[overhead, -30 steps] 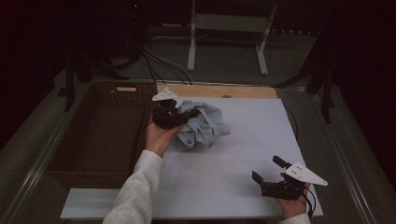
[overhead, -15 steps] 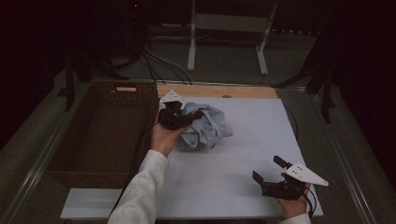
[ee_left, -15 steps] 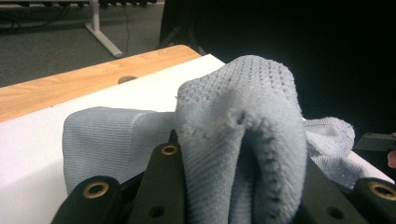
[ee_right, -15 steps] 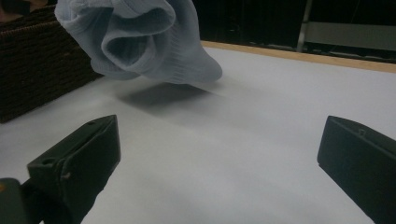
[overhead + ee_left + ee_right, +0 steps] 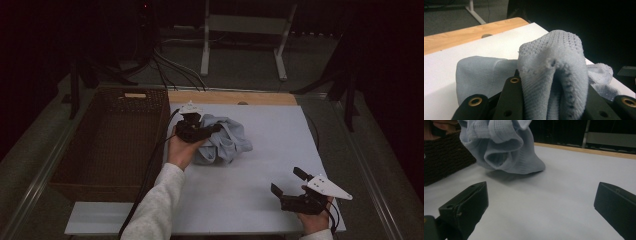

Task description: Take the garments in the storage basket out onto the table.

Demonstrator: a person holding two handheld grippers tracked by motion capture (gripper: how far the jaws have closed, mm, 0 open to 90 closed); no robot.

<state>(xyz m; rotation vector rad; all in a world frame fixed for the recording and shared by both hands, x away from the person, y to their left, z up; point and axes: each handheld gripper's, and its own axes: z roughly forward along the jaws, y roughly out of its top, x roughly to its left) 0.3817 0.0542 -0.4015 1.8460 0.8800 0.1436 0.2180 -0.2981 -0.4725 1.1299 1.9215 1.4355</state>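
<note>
Basket just beside bunched garment

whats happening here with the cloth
A person works at a white table with a hand-held gripper in each hand. The left hand-held gripper is shut on a fold of a crumpled light blue knit garment, next to a dark wicker basket. The right hand-held gripper sits open near the table's front edge, holding nothing.

Left gripper clamped at arm's reach, sleeve extended; right gripper wide-jawed, low, near the body.
</note>
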